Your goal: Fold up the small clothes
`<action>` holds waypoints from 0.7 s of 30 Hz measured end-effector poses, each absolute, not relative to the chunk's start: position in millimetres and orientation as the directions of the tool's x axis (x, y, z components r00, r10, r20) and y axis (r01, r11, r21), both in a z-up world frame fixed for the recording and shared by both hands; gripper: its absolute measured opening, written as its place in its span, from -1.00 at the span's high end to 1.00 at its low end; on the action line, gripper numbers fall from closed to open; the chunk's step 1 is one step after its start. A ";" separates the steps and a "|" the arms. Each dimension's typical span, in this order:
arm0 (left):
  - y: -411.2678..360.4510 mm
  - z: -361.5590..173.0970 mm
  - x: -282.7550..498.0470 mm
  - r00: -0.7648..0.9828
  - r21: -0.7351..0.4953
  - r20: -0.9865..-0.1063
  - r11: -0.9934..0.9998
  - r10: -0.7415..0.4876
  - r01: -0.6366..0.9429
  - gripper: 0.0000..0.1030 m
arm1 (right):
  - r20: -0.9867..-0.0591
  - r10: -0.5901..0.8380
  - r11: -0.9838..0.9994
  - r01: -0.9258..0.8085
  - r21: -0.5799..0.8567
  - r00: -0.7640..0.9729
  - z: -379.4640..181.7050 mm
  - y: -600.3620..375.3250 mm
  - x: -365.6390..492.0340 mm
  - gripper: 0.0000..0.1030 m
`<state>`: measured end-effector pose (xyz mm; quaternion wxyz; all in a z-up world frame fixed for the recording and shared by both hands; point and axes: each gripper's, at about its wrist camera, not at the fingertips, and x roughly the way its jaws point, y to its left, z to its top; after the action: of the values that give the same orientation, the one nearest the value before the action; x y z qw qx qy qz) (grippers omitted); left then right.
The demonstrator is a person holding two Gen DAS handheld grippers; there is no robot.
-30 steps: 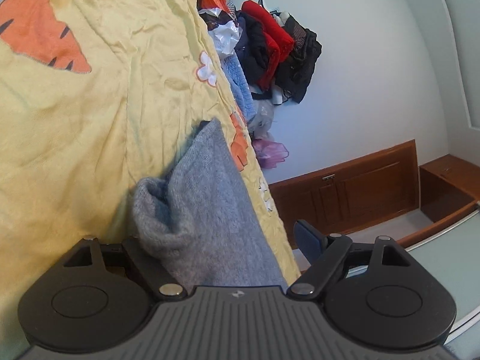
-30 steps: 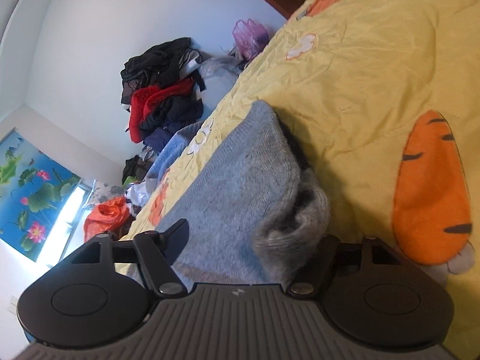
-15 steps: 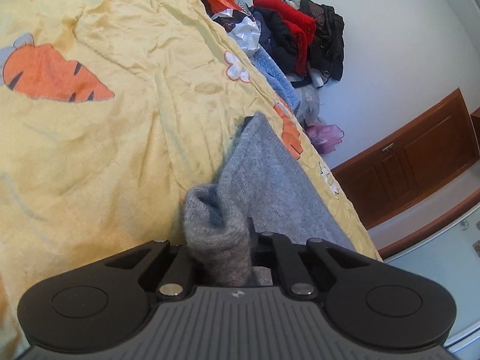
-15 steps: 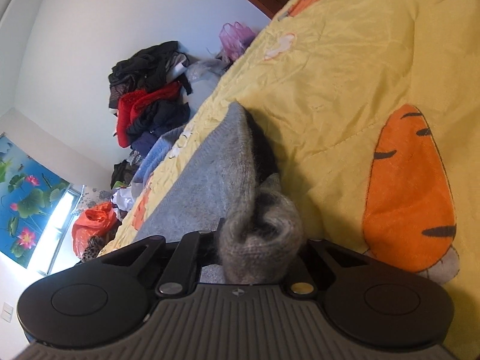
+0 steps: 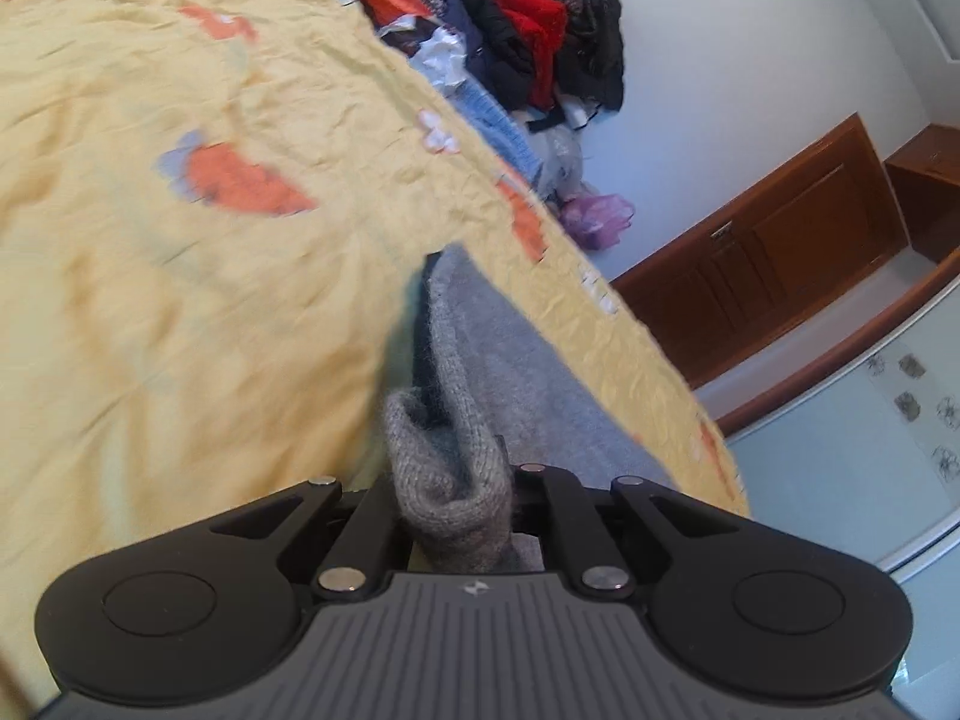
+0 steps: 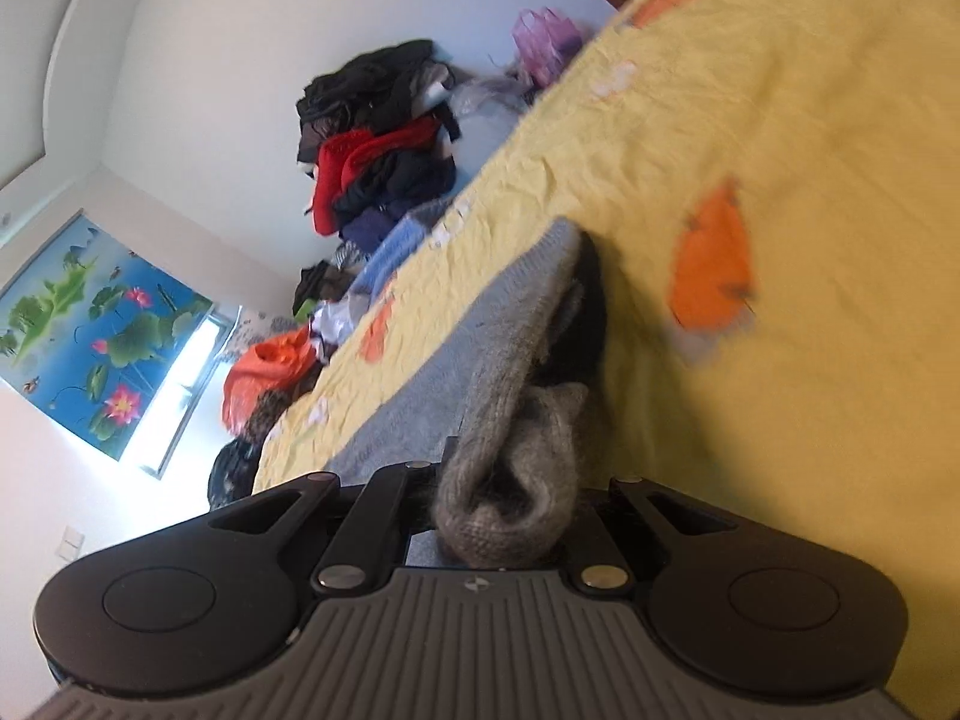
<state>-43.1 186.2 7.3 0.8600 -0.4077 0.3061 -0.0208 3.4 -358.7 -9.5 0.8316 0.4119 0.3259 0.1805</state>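
A grey knitted garment [image 5: 504,354] lies along the edge of a bed covered by a yellow sheet [image 5: 180,312] with orange carrot prints. My left gripper [image 5: 456,516] is shut on a bunched grey corner of it, lifted a little off the sheet. In the right wrist view the same grey garment [image 6: 516,324] runs away from me, and my right gripper [image 6: 504,516] is shut on another bunched corner. A dark lining shows under the raised fold. The fingertips of both grippers are hidden in the wool.
A heap of red, black and blue clothes [image 5: 528,42] lies beyond the bed's far end against a pale wall. An orange bag [image 6: 270,366] and a purple bag [image 5: 594,216] sit beside it. Brown wooden cabinets [image 5: 768,258] line the wall. A lotus picture [image 6: 90,336] hangs there.
Both grippers went from open around the grey corners to shut on them. Both then pulled the corners up and across the bed, so the garment's edge is raised and the sheet is blurred.
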 end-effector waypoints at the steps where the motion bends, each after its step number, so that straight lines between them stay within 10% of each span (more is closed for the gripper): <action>1: 189.7 2.6 -55.8 0.801 -0.712 -0.527 0.663 -0.286 -0.231 0.90 | -0.404 0.575 0.588 -0.016 0.809 0.711 -14.2 -362.3 -9.8 0.74; 11: 197.1 -6.1 -91.4 0.711 -0.629 -0.629 0.742 -0.314 -0.229 0.86 | -0.476 0.603 0.555 0.093 0.827 0.640 -43.5 -372.9 -77.0 0.73; 14: 196.4 19.5 -98.1 0.714 -0.486 -0.667 0.851 -0.214 -0.199 0.37 | -0.505 0.548 0.584 0.128 0.802 0.666 -27.9 -390.5 -74.8 0.33; 16: 196.9 43.2 -111.9 0.791 -0.355 -0.610 0.908 -0.046 -0.221 -0.37 | -0.496 0.440 0.664 0.101 0.741 0.748 -5.5 -408.6 -81.5 -0.06; 21: 152.9 81.0 -98.3 0.917 -0.191 -0.398 0.974 0.037 -0.123 -0.51 | -0.429 0.328 0.844 -0.057 0.533 0.842 48.7 -389.0 -59.2 -0.12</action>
<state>-98.3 152.9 81.0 0.9731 -0.1067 0.2001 0.0411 -59.2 -389.0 48.7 0.9240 0.2592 0.2612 0.1043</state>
